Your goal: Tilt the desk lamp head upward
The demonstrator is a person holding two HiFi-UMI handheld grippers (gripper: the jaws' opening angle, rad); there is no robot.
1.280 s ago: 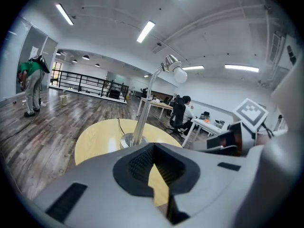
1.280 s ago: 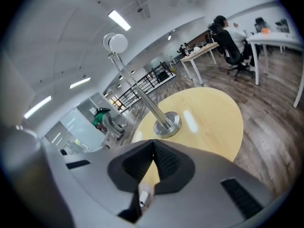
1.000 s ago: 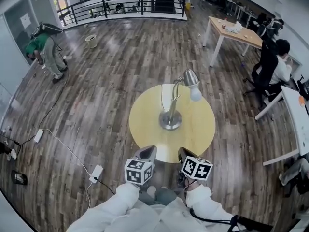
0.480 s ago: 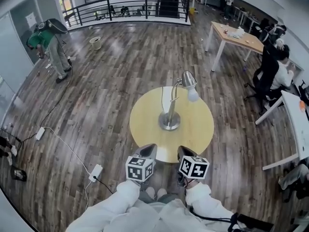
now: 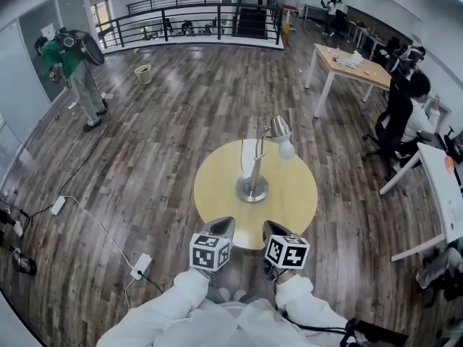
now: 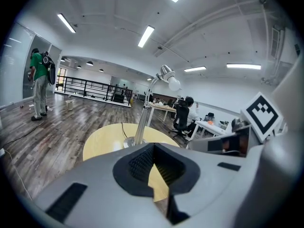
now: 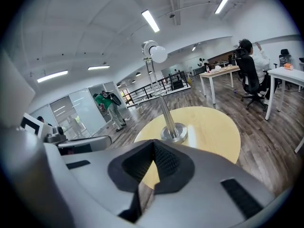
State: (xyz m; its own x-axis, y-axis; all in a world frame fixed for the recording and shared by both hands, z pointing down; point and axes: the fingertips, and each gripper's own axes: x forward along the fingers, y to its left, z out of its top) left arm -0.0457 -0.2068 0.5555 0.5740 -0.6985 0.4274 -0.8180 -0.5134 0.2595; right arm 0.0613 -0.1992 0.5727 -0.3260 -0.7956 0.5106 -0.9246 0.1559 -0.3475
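A silver desk lamp (image 5: 255, 166) stands on a round yellow table (image 5: 293, 194). Its metal head with a white bulb (image 5: 283, 142) points down to the right, and its round base (image 5: 251, 189) rests near the table's middle. The lamp also shows in the left gripper view (image 6: 142, 120) and the right gripper view (image 7: 164, 106). My left gripper (image 5: 221, 228) and right gripper (image 5: 273, 231) hover side by side at the table's near edge, short of the lamp. Both are shut with nothing between their jaws.
A black cord (image 5: 241, 153) runs from the lamp over the table's far edge. A wooden desk (image 5: 346, 55) and seated people (image 5: 411, 110) are at the right. A person in green (image 5: 72, 67) stands far left. Cables and a power strip (image 5: 139, 265) lie on the floor.
The head view has tilted up slightly, so the table and lamp sit a little higher in frame. Both grippers stay shut at the near edge.
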